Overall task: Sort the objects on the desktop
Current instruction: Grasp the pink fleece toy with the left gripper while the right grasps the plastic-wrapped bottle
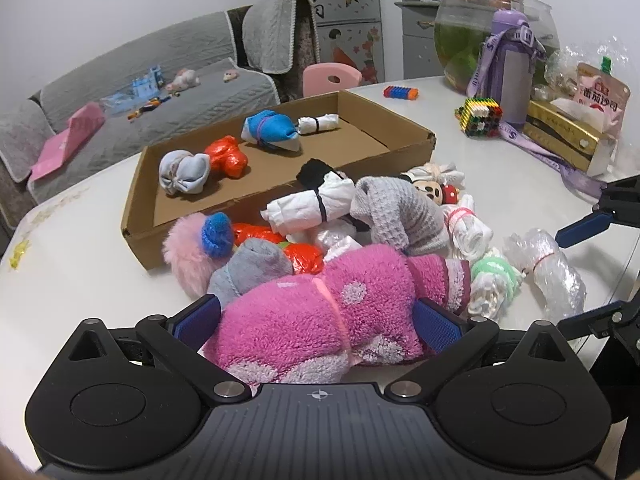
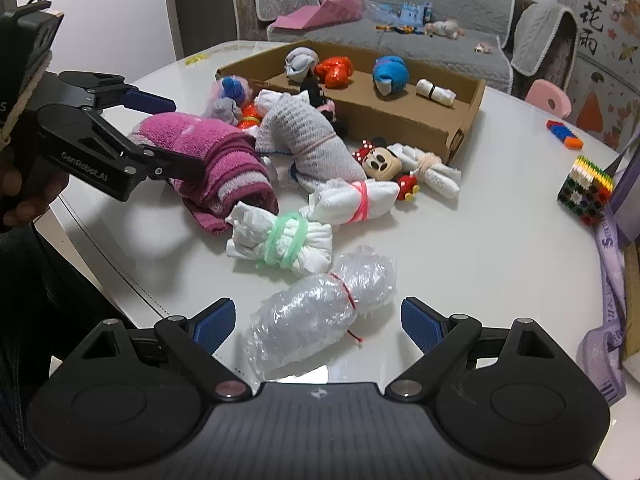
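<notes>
With four bundles in the box [image 1: 404, 148] beyond both jaws, you hold the left gripper [image 1: 316, 320] around the pink towel [image 1: 320, 312] and the right gripper [image 2: 316, 320] wide astride the bubble-wrap roll [image 2: 320, 308], most of the pile unsorted.

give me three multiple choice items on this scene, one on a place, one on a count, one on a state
1. Where is the bubble-wrap roll?
A. In the box
B. On the table between the right tool's fingers
C. On the sofa

2. How many bundles lie in the box?
A. Two
B. Four
C. Seven

3. What state is the right tool in?
A. Open, pads clear of the roll
C. Shut on the roll
B. Shut on nothing

Key:
1 B: the roll lies on the white table in the gap between the blue pads.
2 B: grey, red, blue and white bundles sit inside the box.
3 A: bare table shows between each pad and the roll.
</notes>
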